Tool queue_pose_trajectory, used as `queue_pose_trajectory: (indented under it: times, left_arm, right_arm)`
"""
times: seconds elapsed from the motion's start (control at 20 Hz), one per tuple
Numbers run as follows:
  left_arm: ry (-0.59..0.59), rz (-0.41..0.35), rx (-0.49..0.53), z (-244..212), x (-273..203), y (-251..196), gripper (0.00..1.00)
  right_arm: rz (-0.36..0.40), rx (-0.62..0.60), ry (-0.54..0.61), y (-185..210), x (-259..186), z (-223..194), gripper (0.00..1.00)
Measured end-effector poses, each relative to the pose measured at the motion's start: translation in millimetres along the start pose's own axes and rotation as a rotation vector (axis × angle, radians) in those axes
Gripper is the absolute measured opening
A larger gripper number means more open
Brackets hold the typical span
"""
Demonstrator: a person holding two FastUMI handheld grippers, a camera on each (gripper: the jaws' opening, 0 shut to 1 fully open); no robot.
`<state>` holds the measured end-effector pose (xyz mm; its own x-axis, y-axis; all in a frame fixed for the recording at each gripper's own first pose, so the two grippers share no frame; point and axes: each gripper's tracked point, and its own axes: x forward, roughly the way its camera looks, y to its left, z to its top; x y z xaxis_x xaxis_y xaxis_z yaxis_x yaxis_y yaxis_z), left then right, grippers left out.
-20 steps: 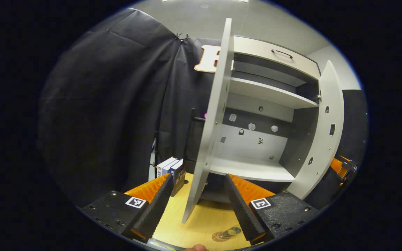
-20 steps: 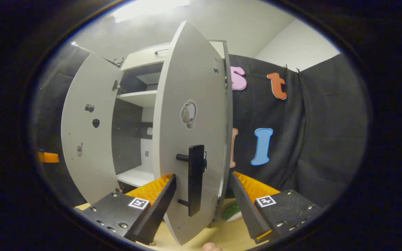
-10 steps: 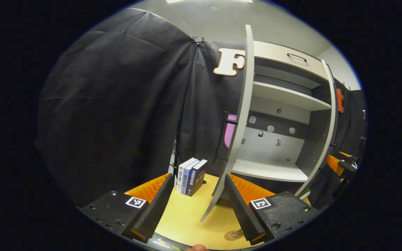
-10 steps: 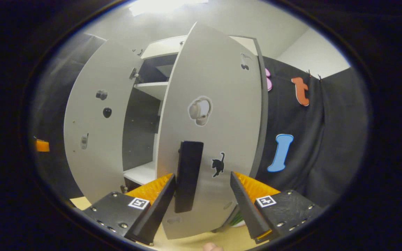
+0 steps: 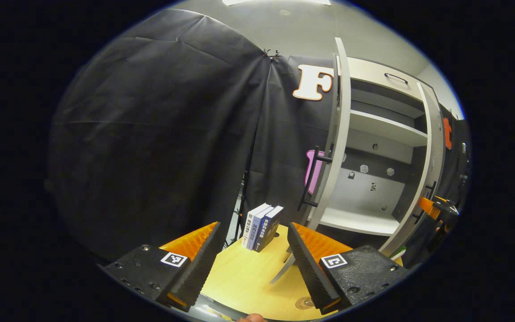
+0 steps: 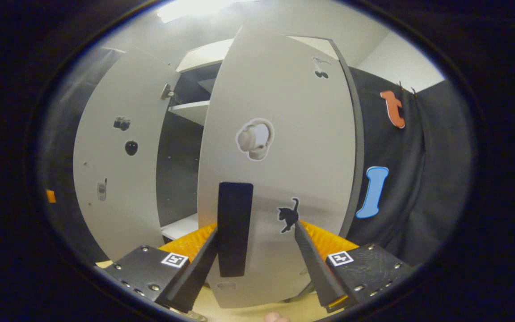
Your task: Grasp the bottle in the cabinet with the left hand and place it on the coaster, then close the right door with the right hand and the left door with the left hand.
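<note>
Since a second ago the right door point(image 6: 280, 170) swings further shut and fills more of our right gripper view. Our right gripper point(image 6: 253, 264) sits wide open against the door, its handle point(image 6: 235, 228) between the fingers, nothing pinched. Left gripper point(image 5: 253, 264) is open and empty, just short of the left door point(image 5: 335, 143). Doors look stiff and light on their hinges, so we'd push flat beside the handle. Coaster point(image 5: 304, 303) lies below the left door; can't make out the bottle.
</note>
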<state>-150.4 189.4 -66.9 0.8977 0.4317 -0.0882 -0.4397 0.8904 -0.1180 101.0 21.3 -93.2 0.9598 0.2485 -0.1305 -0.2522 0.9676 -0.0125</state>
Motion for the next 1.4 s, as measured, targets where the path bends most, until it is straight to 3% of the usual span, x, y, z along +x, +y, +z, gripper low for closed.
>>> queue_pose_trajectory:
  times: [0.1,0.15,0.2,0.25,0.35,0.4,0.45,0.5,0.95,1.0,1.05,1.4]
  left_arm:
    - [-0.007,0.022,0.000,-0.1,-2.4,7.0,0.93]
    - [-0.006,0.034,0.001,-0.9,-3.5,11.4,0.87]
    - [-0.006,0.044,0.001,-1.3,-3.9,14.9,0.87]
    - [-0.007,0.052,-0.001,-1.0,-4.6,17.6,0.93]
    - [-0.008,0.069,-0.002,-1.3,-4.5,22.2,0.93]
    - [-0.009,0.077,-0.003,-2.1,-3.4,23.8,0.87]
    - [-0.014,0.083,-0.006,-0.8,-2.5,24.3,0.87]
    - [-0.017,0.089,-0.010,-0.9,-3.1,26.2,0.93]
    - [-0.041,0.170,-0.015,0.8,-11.5,49.4,0.93]
    - [-0.043,0.180,-0.017,0.5,-12.2,50.9,0.93]
    - [-0.046,0.191,-0.019,0.8,-13.8,53.5,0.87]
    - [-0.043,0.254,-0.025,-2.5,-22.7,67.5,0.87]
  right_arm:
    - [-0.004,0.013,-0.002,3.8,8.3,0.9,0.97]
    - [-0.006,0.011,-0.003,6.1,12.5,0.3,0.97]
    - [-0.011,0.011,-0.008,7.1,15.9,0.8,0.97]
    - [-0.016,0.010,-0.008,8.6,19.9,1.4,0.97]
    - [-0.023,0.006,-0.011,11.8,27.1,0.5,0.97]
    - [-0.026,0.005,-0.013,13.3,30.8,0.2,0.97]
    - [-0.028,0.008,-0.016,14.5,35.0,-0.2,0.97]
    - [-0.031,0.018,-0.015,15.6,39.1,-1.7,0.97]
    - [-0.044,0.046,-0.012,22.9,72.5,-3.3,0.97]
    - [-0.052,0.047,-0.012,23.3,74.7,-3.5,0.97]
    - [-0.063,0.042,-0.015,22.6,77.7,-2.8,0.97]
    - [-0.119,0.036,-0.020,23.8,86.0,-3.2,0.98]
